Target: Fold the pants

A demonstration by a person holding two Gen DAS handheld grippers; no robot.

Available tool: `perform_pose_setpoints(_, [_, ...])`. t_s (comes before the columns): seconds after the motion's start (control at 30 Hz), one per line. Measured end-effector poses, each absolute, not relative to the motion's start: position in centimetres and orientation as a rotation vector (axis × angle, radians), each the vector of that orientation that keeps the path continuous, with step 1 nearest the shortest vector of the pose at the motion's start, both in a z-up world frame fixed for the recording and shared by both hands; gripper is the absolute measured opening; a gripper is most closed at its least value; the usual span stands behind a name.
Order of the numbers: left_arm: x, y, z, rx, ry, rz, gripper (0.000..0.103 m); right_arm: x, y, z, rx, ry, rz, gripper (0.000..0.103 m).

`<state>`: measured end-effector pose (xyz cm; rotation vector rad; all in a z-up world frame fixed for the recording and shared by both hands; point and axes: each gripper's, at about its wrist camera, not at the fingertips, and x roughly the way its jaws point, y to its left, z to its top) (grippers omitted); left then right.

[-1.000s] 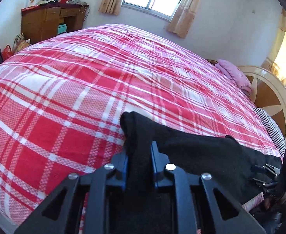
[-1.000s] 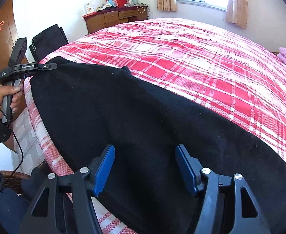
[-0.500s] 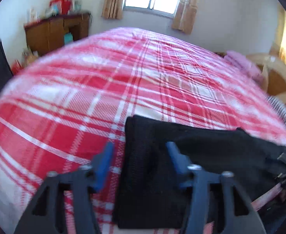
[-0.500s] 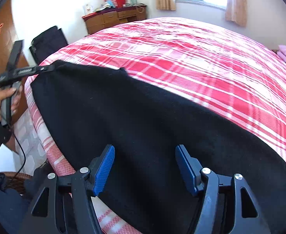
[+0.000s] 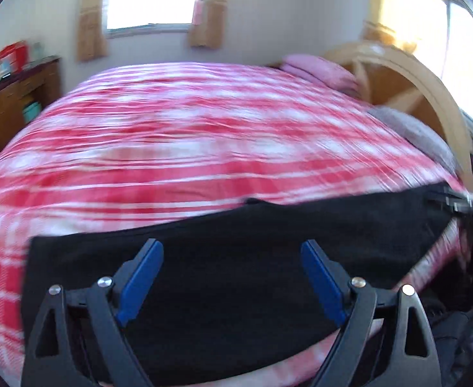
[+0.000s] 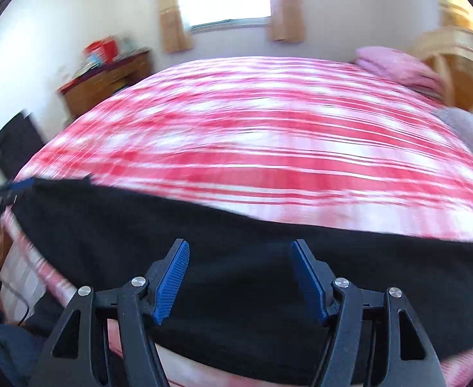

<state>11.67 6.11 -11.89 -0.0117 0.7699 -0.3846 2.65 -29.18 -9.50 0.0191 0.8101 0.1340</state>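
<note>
- The black pants (image 5: 236,277) are being left lying flat along the near edge of the bed (image 5: 204,148), on the red and white checked cover. They are stretched out long from side to side, so that they can be folded neatly.
- The left gripper (image 5: 233,277) is being held above the pants with its blue pads (image 5: 139,280) far apart. Its jaws have just been opening, and the cloth is lying under the gap, not pinched by it. The pants are being let go here, most likely because this end is already where it should be.
- The right gripper (image 6: 239,277) is also being held over the pants (image 6: 236,258), with its jaws standing apart. Nothing is being squeezed by its blue pads (image 6: 172,280); the cloth is only lying flat below them.
- Both pictures are being smeared by fast movement, so small wrinkles cannot be told.
- A pink pillow (image 5: 317,71) and a wooden headboard (image 5: 423,96) are being seen at the far end of the bed, well apart from the pants.
- A fresh spot on the pants is probably being looked for, so that the next fold can be made.
</note>
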Motion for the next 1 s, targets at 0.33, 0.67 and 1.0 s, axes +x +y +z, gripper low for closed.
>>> perform_pose_setpoints(0.33, [13.5, -3.1, -14.3, 0.031, 0.836, -0.509, 0.09, -3.8, -49.2, -6.7, 0.28, 0.74, -0.303, 0.067])
perform_pose_setpoints(0.67, [13.9, -6.7, -16.2, 0.041, 0.874, -0.517, 0.091, -2.7, -53.2, -9.0, 0.34, 0.799, -0.262, 0.015])
perform_pose_setpoints(1.0, [13.1, -7.3, -16.3, 0.117, 0.855, -0.495, 0.094, -5.1, -54.7, -8.1, 0.406, 0.774, -0.316, 0.04])
